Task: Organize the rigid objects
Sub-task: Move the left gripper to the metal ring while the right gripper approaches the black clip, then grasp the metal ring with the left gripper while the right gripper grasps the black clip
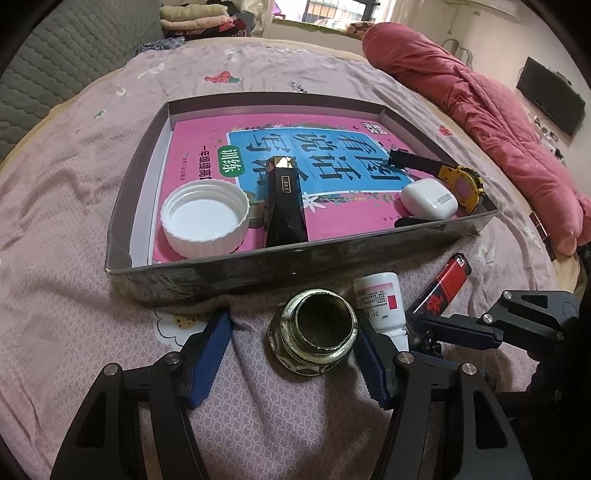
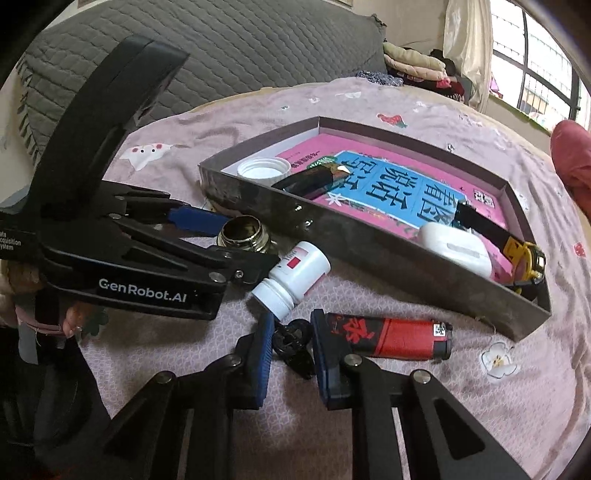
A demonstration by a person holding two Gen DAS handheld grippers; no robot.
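Note:
A shallow grey box (image 1: 229,264) (image 2: 369,243) on the bed holds a pink book, a white cap (image 1: 205,218), a black faceted bottle (image 1: 286,206), a white earbud case (image 1: 428,199) and a yellow-cased watch (image 1: 463,184). My left gripper (image 1: 291,354) is open around an open glass jar (image 1: 316,330) (image 2: 243,232) just in front of the box. My right gripper (image 2: 291,350) is open around a small black object (image 2: 291,341). A white pill bottle (image 2: 291,277) (image 1: 380,302) and a red lighter (image 2: 391,338) (image 1: 443,284) lie beside it.
The bed has a pink patterned sheet (image 1: 74,192). A rolled red quilt (image 1: 480,110) lies at the right. A grey quilted headboard (image 2: 240,48) and folded clothes (image 1: 199,22) stand at the far side. A window (image 2: 535,74) is behind.

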